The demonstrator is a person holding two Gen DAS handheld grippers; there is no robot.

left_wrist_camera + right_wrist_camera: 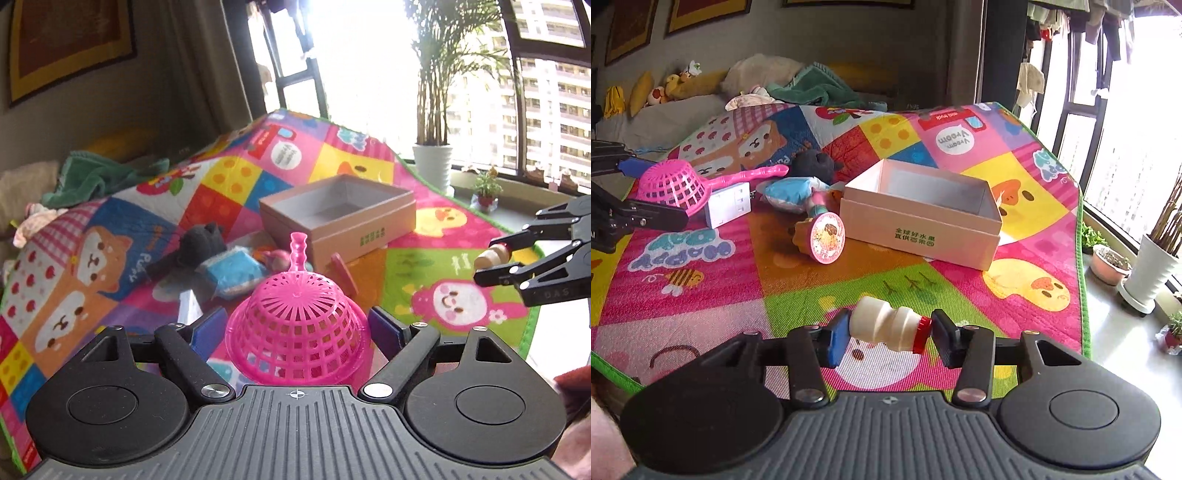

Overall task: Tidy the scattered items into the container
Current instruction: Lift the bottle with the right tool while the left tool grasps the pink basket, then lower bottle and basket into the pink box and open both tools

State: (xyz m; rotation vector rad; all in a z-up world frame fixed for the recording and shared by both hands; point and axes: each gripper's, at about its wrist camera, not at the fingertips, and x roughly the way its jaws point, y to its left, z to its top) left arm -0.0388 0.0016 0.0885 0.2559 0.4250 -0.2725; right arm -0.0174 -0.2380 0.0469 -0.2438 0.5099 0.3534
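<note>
Cardboard box (919, 218): open-topped and bare inside as far as the walls let one see, standing on the play mat (849, 280) toward its far side; this is the container both held things must reach.

Box from the left gripper (298, 325): far and a little right, past the pile of toys.

Box from the right gripper (889, 328): far, nearly straight ahead and slightly right, with bare mat between; by my reading this hand has the clearer run.

Pink toy colander (297, 328): clamped across its bowl by the left gripper, dome up and held clear of the mat, long handle pointing away toward the box.

Toy bottle (886, 326): cream with a red cap, held end to end between the right gripper's pads, so its long axis lies crosswise, left to right, cap at the right.

Loose things yet to tidy: black plush (812, 162), blue packet (792, 192), white block (727, 206) and round pink stamp toy (825, 234), all just left of the box.

Left wrist view alone shows: the box's near corner lies just behind the colander handle, and the right gripper sits low at the right edge.

Right wrist view alone shows: the green printing on the box front, the stamp's picture face, and the colander from the side, handle level.
</note>
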